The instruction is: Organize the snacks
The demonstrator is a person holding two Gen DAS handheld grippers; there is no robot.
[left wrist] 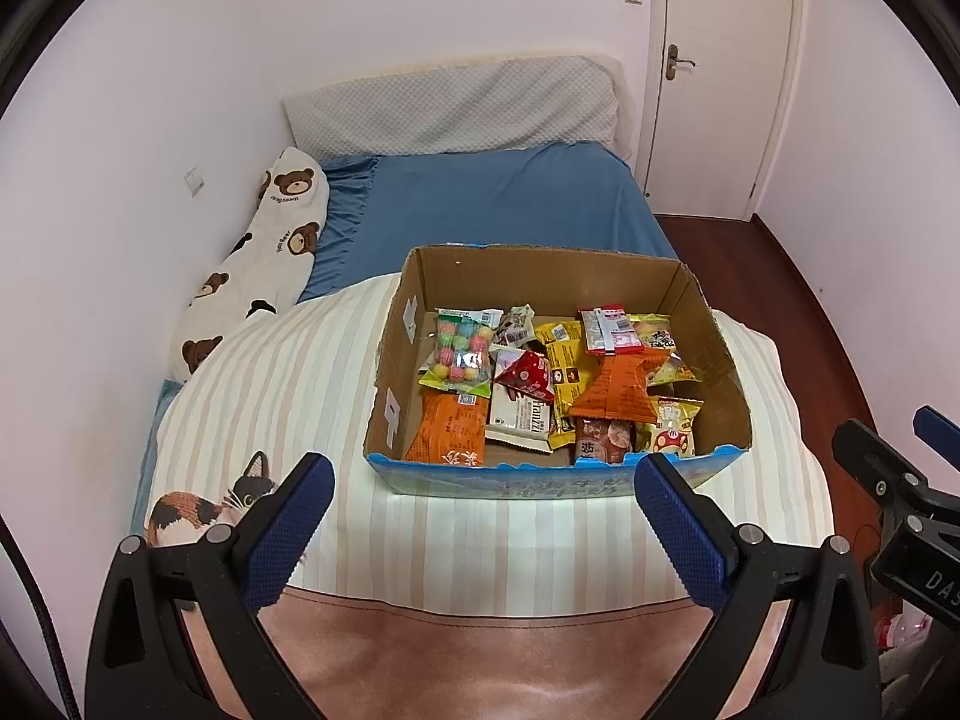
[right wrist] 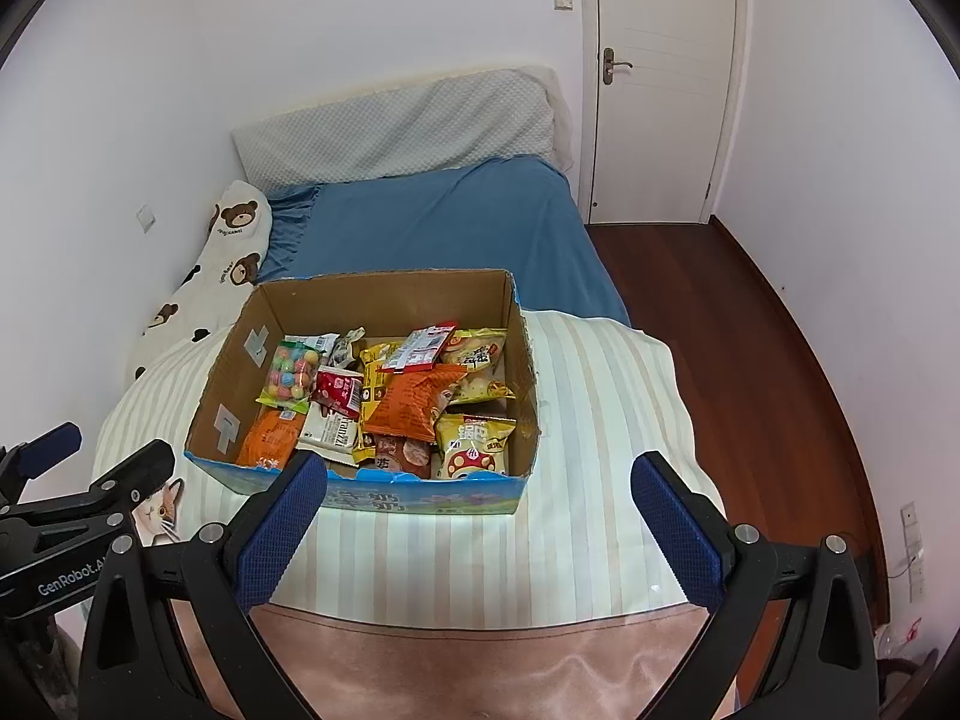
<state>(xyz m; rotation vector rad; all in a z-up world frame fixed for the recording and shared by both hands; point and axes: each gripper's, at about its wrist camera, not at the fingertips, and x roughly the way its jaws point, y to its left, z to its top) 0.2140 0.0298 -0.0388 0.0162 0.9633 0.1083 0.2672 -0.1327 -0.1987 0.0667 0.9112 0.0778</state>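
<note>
Both pairs of fingers stand wide apart and hold nothing: the left gripper and the right gripper hover side by side, near the front wall of the cardboard box, above the striped quilt on the bed.

All the snacks lie inside the box, loosely heaped. At the left sits a clear bag of coloured candy balls, and nearer, an orange packet. Just right of these lie a red pyramid-shaped pack and a white wafer packet. In the middle an orange crisp bag rests on top of the others, over a yellow packet. At the near right corner lies a yellow mushroom-print bag.

These packets are probably light, soft and crinkly, with slick film that can slide between pads. The puffed bags would likely crush under a hard squeeze; a flat sealed edge or corner seems the safest hold.
</note>
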